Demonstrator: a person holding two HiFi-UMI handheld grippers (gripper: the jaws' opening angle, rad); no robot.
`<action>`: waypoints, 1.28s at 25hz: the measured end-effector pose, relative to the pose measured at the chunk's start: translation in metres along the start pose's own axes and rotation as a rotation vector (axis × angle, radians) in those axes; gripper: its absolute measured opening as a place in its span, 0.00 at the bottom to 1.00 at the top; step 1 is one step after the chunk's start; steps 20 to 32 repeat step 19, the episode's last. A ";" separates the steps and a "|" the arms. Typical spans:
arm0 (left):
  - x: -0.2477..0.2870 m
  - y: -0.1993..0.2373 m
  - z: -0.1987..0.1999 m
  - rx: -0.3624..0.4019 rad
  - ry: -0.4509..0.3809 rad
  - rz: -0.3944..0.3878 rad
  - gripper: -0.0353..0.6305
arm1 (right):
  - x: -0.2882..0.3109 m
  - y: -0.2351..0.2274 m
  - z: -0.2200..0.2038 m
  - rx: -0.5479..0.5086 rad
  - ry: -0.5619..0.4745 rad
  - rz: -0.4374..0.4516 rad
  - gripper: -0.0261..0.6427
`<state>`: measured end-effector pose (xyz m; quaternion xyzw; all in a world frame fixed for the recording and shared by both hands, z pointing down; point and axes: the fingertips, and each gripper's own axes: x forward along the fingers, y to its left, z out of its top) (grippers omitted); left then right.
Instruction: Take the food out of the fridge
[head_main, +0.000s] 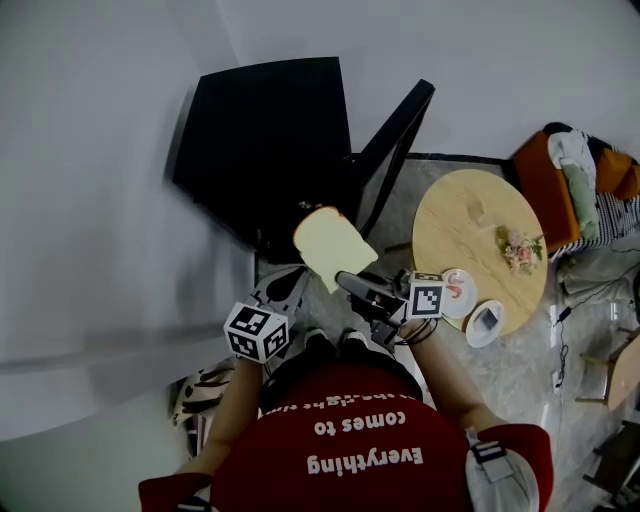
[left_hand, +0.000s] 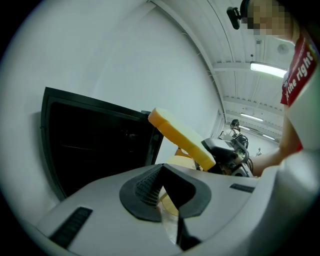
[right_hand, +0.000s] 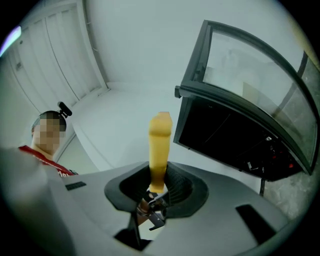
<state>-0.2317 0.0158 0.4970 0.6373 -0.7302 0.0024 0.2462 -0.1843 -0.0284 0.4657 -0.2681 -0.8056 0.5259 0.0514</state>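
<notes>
One flat bread slice, pale with a tan crust and a rounded top, stands clamped in the right gripper's fingers, before the one boxy black fridge, whose door is open. The left gripper's fingers sit together, empty.

fridge door open, round table rightward
</notes>
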 end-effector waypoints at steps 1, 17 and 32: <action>0.002 -0.003 0.000 0.003 0.002 -0.008 0.06 | -0.002 0.003 0.000 -0.002 -0.004 0.005 0.18; 0.024 -0.048 -0.013 0.045 0.054 -0.109 0.06 | -0.030 0.050 -0.006 -0.058 -0.038 0.070 0.17; 0.026 -0.055 -0.017 0.048 0.066 -0.120 0.06 | -0.035 0.054 -0.007 -0.062 -0.043 0.069 0.17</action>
